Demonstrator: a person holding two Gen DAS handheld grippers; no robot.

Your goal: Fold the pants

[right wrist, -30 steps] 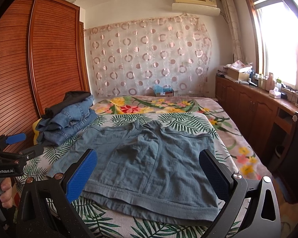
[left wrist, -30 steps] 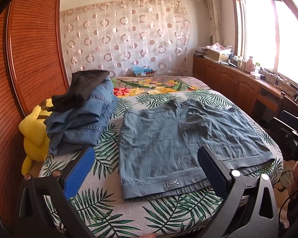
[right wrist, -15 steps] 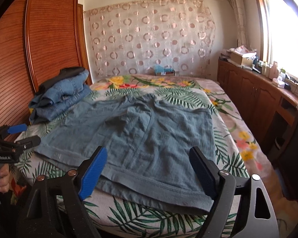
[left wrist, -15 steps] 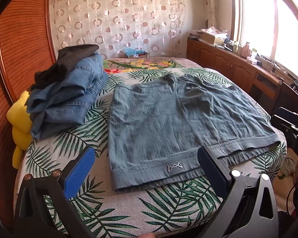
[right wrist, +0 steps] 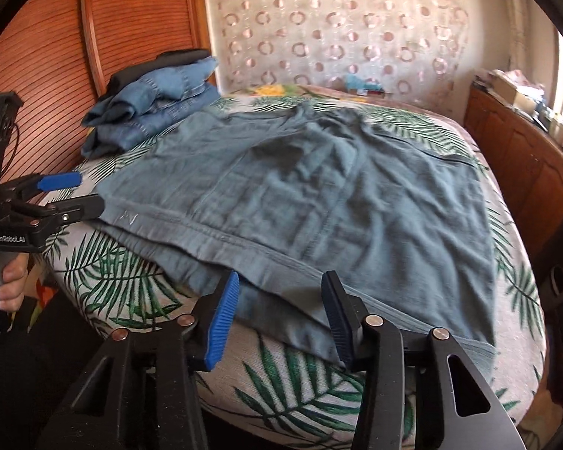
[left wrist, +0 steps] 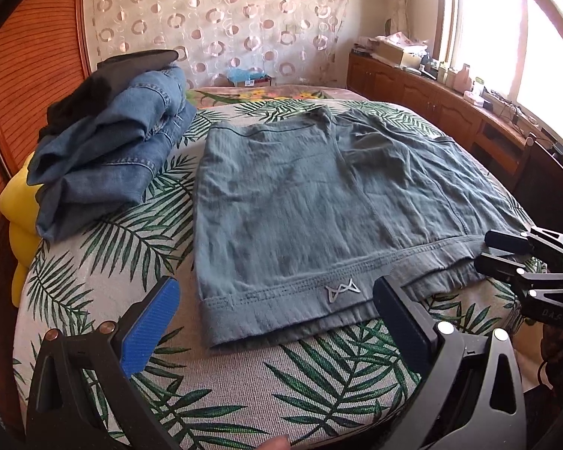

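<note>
Grey-blue shorts lie flat on the leaf-print bed, waistband toward me, with a small silver logo on the band. My left gripper is open, just short of the waistband's left corner. My right gripper is open but narrowed, its blue pads at the near hem of the shorts, fabric between them. The right gripper also shows in the left wrist view, and the left gripper shows in the right wrist view.
A pile of folded jeans topped by a dark garment sits at the bed's left, over a yellow plush toy. A wooden wardrobe stands left, a low wooden cabinet with clutter under the window right.
Both grippers moved down and forward to the shorts' near edge. The right gripper's jaws narrowed and now straddle the hem.
</note>
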